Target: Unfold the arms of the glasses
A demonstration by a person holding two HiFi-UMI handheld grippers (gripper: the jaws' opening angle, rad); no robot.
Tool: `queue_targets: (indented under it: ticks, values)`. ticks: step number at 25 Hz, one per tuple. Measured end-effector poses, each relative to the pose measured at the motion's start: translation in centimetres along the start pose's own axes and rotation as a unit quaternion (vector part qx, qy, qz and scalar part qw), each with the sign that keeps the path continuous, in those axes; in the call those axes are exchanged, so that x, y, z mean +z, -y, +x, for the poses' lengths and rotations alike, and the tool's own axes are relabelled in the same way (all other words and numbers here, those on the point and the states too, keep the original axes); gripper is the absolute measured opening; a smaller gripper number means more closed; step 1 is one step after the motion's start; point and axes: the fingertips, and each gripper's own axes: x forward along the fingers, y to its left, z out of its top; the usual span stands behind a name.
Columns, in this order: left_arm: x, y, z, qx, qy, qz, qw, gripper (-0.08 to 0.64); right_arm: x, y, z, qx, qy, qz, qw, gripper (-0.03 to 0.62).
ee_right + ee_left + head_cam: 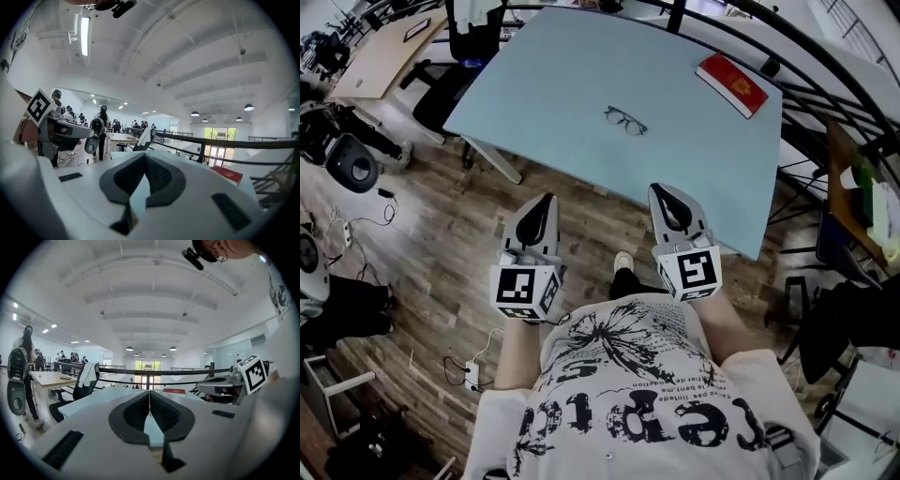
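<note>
A pair of dark-framed glasses (pixel 625 121) lies near the middle of the pale blue table (pixel 544 94), arms folded as far as I can tell. Both grippers hang short of the table's near edge, over the wooden floor. My left gripper (pixel 549 199) is shut and empty, pointing toward the table. My right gripper (pixel 659 190) is also shut and empty, just below the table's front edge. In the left gripper view the jaws (pixel 149 394) meet in a thin line; in the right gripper view the jaws (pixel 145 157) are closed too. The glasses are hidden in both gripper views.
A red book (pixel 732 84) lies at the table's far right corner, also seen as the red book (pixel 227 174). An office chair (pixel 441 94) with a draped cloth stands at the table's left. A black railing (pixel 806 94) runs behind the table. Cables and a power strip (pixel 472 375) lie on the floor.
</note>
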Motion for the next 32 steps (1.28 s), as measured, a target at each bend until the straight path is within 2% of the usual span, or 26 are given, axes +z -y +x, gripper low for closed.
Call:
queue_targets:
  ticks: [5, 8, 14, 19, 24, 27, 32]
  values:
    - [1.1, -0.7, 9.5, 0.006, -0.001, 0.001, 1.0000, 0.018, -1.1, 7.8, 6.0, -0.006, -0.010, 0.011, 1.000, 0.009]
    - [1.3, -0.6, 13.9, -0.004, -0.009, -0.002, 1.0000, 0.018, -1.9, 11.2, 8.6, -0.013, -0.021, 0.020, 0.999, 0.009]
    - [1.1, -1.2, 21.2, -0.046, -0.032, -0.002, 0.9984, 0.018, -3.7, 15.4, 12.4, -0.041, -0.054, 0.034, 0.997, 0.009]
    - [0.9, -2.2, 27.7, -0.103, -0.042, -0.003, 0.9938, 0.018, -4.9, 17.8, 15.4, -0.084, -0.077, 0.046, 0.992, 0.010]
    - [0.6, -3.8, 33.7, -0.176, -0.061, 0.015, 0.9824, 0.018, -5.8, 19.5, 19.0, -0.142, -0.105, 0.065, 0.982, 0.009]
    - [0.2, -4.7, 36.6, -0.226, -0.077, 0.023, 0.9707, 0.018, -6.6, 19.9, 20.5, -0.183, -0.124, 0.083, 0.972, 0.009]
    - [-1.7, -6.6, 39.9, -0.283, -0.107, 0.035, 0.9524, 0.018, -8.5, 20.1, 22.9, -0.226, -0.160, 0.111, 0.955, 0.009]
